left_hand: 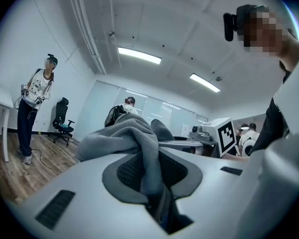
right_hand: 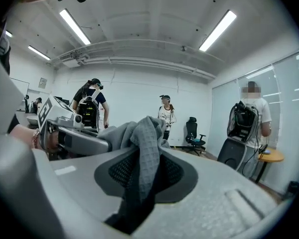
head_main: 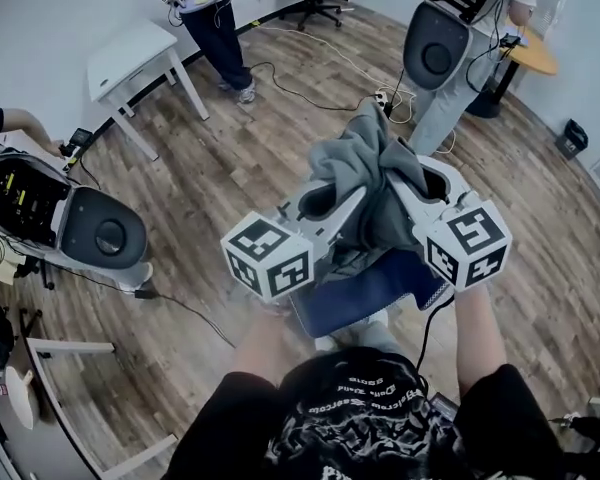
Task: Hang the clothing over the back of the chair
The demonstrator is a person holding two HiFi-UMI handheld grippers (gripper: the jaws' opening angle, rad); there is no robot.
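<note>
A grey garment (head_main: 365, 163) hangs bunched between my two grippers, held up high over a chair with a blue back (head_main: 365, 290). My left gripper (head_main: 332, 200) is shut on one part of the cloth. In the left gripper view the fabric (left_hand: 124, 136) runs down between the pads of that gripper (left_hand: 152, 176). My right gripper (head_main: 420, 176) is shut on another part close beside it. In the right gripper view, the grey weave (right_hand: 144, 133) is pinched in that gripper (right_hand: 144, 176). Both point roughly level and sit close together. Most of the chair is hidden below the cloth and my arms.
A person (head_main: 215, 18) stands by a white table (head_main: 130, 58) at the back left. Another person with a backpack rig (head_main: 435, 43) stands at the back right near a round wooden table (head_main: 532, 53). A third rig (head_main: 100, 233) is at the left. Cables lie on the wood floor.
</note>
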